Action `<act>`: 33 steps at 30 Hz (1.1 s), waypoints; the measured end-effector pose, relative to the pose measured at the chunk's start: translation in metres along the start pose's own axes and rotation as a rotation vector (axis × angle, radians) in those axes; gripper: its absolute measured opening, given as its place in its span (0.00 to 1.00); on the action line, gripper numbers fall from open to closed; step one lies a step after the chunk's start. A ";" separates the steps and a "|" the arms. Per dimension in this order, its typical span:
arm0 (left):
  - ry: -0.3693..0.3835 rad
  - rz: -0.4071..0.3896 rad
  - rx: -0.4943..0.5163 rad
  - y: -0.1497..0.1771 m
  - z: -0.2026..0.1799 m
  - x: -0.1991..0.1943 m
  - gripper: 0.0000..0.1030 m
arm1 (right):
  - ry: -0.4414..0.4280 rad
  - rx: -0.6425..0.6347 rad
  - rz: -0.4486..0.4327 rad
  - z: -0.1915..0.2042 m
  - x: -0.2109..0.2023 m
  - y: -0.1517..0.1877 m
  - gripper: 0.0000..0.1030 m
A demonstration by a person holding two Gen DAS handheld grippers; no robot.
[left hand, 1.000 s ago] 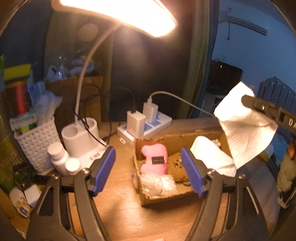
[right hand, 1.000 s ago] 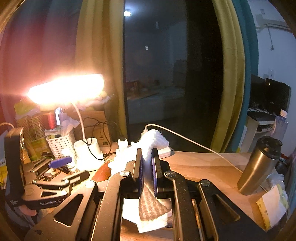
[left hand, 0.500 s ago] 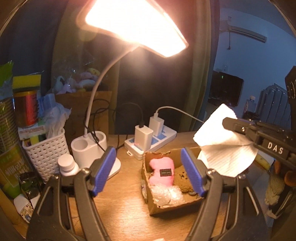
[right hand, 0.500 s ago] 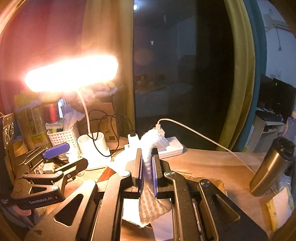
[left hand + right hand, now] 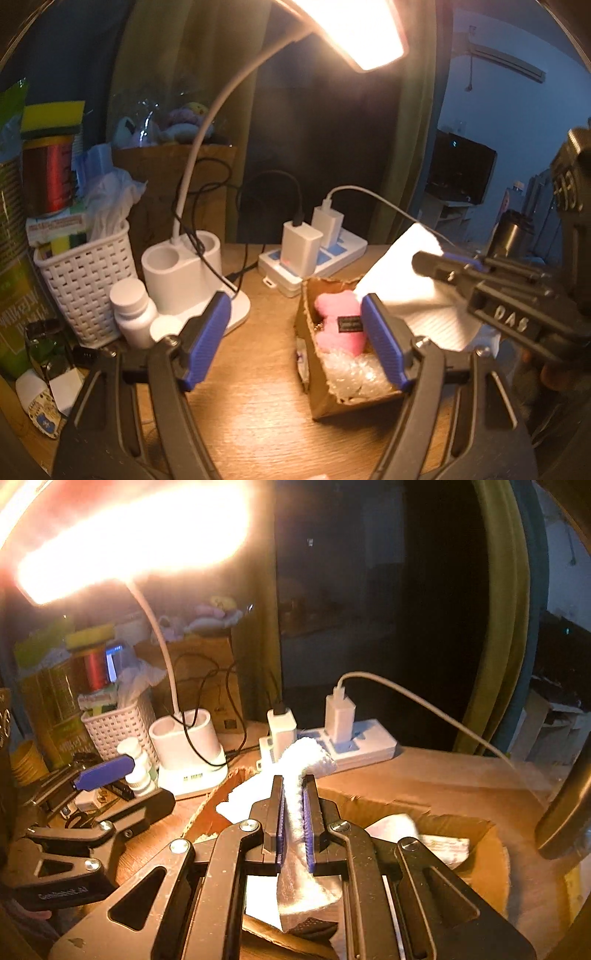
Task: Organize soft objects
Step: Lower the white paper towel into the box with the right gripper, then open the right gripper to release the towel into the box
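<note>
Holding the white cloth (image 5: 301,805) pinched in my right gripper (image 5: 293,812) directly above the cardboard box (image 5: 321,398), cloth hanging lengthwise down toward it, I keep my left gripper (image 5: 295,339) spread empty just left of it, so right arm drops it.

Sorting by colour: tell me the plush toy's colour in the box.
Pink plush toy, black label; clearest in left wrist view.

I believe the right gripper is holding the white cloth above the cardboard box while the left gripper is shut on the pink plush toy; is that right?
Not quite: the left gripper is open and holds nothing, as the left wrist view shows; the pink plush toy lies in the cardboard box. The right gripper does hold the white cloth above it.
</note>
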State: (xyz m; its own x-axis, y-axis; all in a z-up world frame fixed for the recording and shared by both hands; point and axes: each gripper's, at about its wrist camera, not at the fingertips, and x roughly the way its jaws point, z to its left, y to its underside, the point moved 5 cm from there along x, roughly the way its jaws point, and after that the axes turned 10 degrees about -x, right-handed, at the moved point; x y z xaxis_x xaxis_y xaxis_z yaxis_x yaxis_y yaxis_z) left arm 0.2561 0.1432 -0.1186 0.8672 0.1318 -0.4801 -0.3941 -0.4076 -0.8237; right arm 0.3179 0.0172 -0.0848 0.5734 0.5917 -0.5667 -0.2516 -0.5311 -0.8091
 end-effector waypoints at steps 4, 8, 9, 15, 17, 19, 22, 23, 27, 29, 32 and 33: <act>-0.008 0.012 -0.004 0.001 0.003 0.003 0.72 | -0.020 0.005 0.027 0.003 0.012 0.008 0.09; -0.015 0.021 -0.005 0.003 0.004 0.006 0.72 | -0.038 0.010 0.052 0.007 0.023 0.016 0.09; -0.016 0.022 -0.004 0.002 0.004 0.006 0.72 | -0.042 0.011 0.057 0.008 0.025 0.018 0.09; -0.019 0.024 -0.002 0.003 0.004 0.008 0.72 | -0.069 0.010 0.099 0.016 0.038 0.030 0.09; -0.019 0.026 -0.003 0.003 0.004 0.008 0.72 | -0.076 0.014 0.111 0.016 0.040 0.033 0.09; -0.018 0.040 -0.012 0.003 0.005 0.008 0.72 | -0.080 0.016 0.125 0.017 0.043 0.036 0.10; -0.021 0.047 -0.012 0.004 0.005 0.010 0.72 | -0.083 0.018 0.137 0.017 0.046 0.039 0.10; -0.022 0.048 -0.012 0.004 0.005 0.010 0.72 | -0.085 0.020 0.139 0.017 0.046 0.039 0.10; -0.023 0.050 -0.016 0.004 0.006 0.010 0.72 | -0.096 0.026 0.138 0.015 0.045 0.037 0.26; -0.023 0.051 -0.019 0.003 0.007 0.010 0.72 | -0.100 0.029 0.124 0.015 0.042 0.035 0.34; -0.025 0.049 -0.020 0.003 0.008 0.010 0.72 | -0.090 0.029 0.118 0.013 0.038 0.032 0.36; -0.026 0.048 -0.021 0.003 0.008 0.010 0.72 | -0.086 0.029 0.117 0.012 0.037 0.031 0.37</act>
State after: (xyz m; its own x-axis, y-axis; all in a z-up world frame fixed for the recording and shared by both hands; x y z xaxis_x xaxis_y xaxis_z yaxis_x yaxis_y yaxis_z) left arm 0.2610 0.1508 -0.1283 0.8389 0.1353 -0.5272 -0.4287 -0.4325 -0.7932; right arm 0.3217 0.0301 -0.1330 0.4698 0.5773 -0.6678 -0.3363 -0.5824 -0.7401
